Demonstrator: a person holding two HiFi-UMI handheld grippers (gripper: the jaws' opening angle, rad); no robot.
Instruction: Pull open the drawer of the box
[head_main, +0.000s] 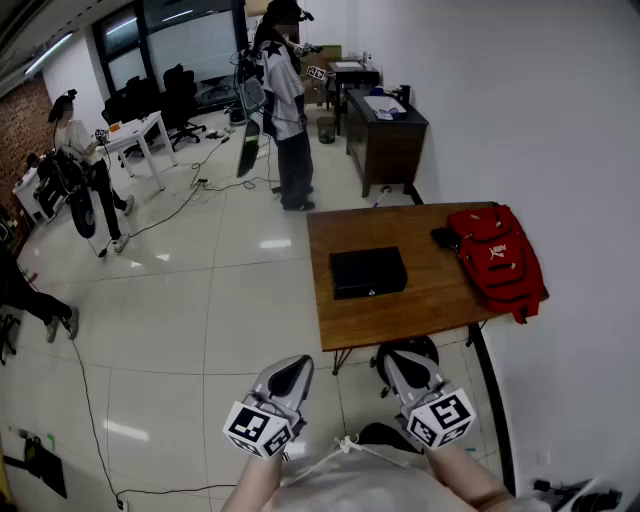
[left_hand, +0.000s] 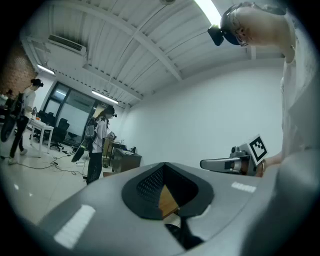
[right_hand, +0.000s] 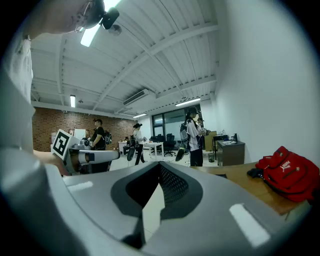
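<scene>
A flat black box (head_main: 368, 272) lies on the wooden table (head_main: 430, 305), left of middle; no open drawer shows from here. Both grippers hang low in the head view, close to the person's body and well short of the table. The left gripper (head_main: 293, 368) has its jaws together with nothing between them. My right gripper (head_main: 395, 362) is likewise shut and empty. In the left gripper view the left gripper (left_hand: 167, 187) points up at wall and ceiling, with the right gripper (left_hand: 220, 163) beside it. The right gripper view shows the right gripper (right_hand: 159, 187) and the table's far end.
A red backpack (head_main: 497, 255) and a small black item (head_main: 444, 237) lie on the table's right side. A black seat (head_main: 405, 355) stands under the near table edge. Beyond are a standing person (head_main: 285, 100), a dark desk (head_main: 385, 135) and floor cables (head_main: 90, 400).
</scene>
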